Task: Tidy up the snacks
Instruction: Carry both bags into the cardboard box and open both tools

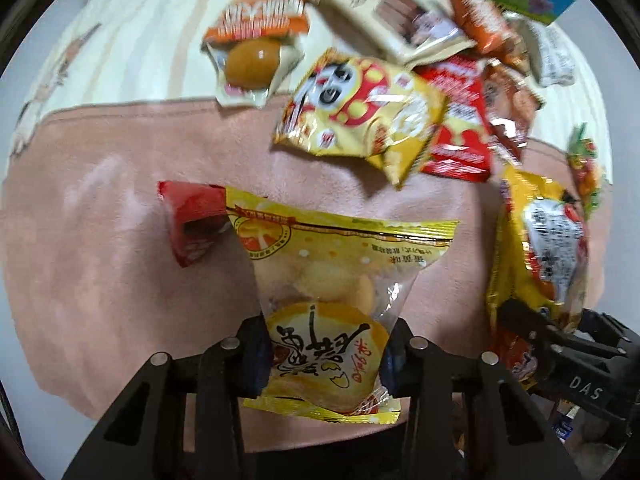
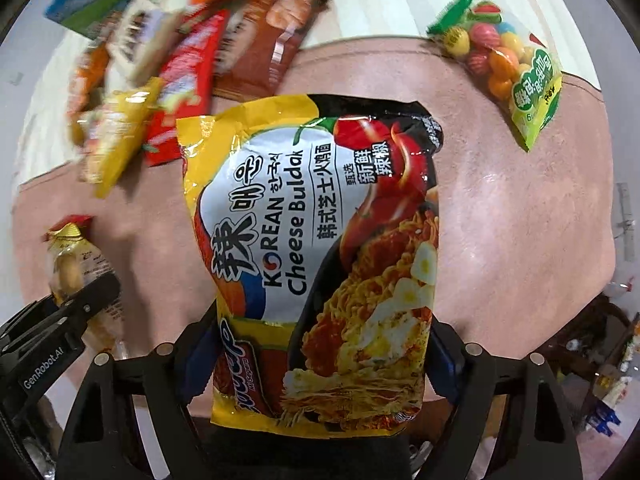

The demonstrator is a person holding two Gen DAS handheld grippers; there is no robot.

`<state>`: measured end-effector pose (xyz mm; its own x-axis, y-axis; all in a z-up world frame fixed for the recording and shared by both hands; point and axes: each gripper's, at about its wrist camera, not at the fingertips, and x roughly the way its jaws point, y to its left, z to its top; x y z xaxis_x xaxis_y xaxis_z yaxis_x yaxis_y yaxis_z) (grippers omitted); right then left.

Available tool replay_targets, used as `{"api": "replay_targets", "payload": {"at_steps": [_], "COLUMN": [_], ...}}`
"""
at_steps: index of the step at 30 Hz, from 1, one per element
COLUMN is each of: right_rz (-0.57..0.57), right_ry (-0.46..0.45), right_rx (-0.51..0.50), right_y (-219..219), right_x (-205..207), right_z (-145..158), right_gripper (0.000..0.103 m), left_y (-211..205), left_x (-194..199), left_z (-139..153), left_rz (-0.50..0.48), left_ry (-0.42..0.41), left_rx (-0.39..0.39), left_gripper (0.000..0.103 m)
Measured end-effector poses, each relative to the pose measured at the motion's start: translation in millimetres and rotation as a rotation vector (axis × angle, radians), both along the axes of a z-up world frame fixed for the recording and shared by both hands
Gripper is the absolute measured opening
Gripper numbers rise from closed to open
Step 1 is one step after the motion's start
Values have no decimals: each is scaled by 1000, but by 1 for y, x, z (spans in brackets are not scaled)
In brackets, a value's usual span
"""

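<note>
Left gripper point(image 1: 324, 364) clamps a yellow egg-snack pack point(image 1: 320, 300), lifted above the pink mat point(image 1: 120, 240). Right gripper point(image 2: 320, 364) grips a Cheese Buldak noodle packet point(image 2: 320, 260) over the same mat. Snack pile point(image 2: 168, 64) lies at the mat's far edge, blurred; candy bag point(image 2: 508, 64) at its far-right corner.

- A pink plush blanket point(image 2: 520, 220) covers the near surface, creased in soft folds.
- Beyond it lies a cream striped sheet point(image 1: 160, 48) with small printed figures.
- Even, soft light falls throughout.
</note>
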<state>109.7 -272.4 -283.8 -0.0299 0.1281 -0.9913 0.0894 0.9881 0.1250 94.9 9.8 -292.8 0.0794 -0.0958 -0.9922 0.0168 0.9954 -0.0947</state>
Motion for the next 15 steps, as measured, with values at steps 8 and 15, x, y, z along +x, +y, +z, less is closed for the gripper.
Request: {"api": "replay_targets", "payload": {"at_steps": [8,15], "right_rz": [64,100], "right_ry": [-113,-266], "right_rx": [189,286], "right_y": [4,-17], "right_x": [4,68], "right_z": [119,234], "right_gripper": [88,88], "left_y": [-16,5], "left_x": [11,132], "left_z": [96,186], "left_rz": [10,22], "left_ry": [-123,-214], "left_rx": [-96,-225], "left_gripper": [38,38]}}
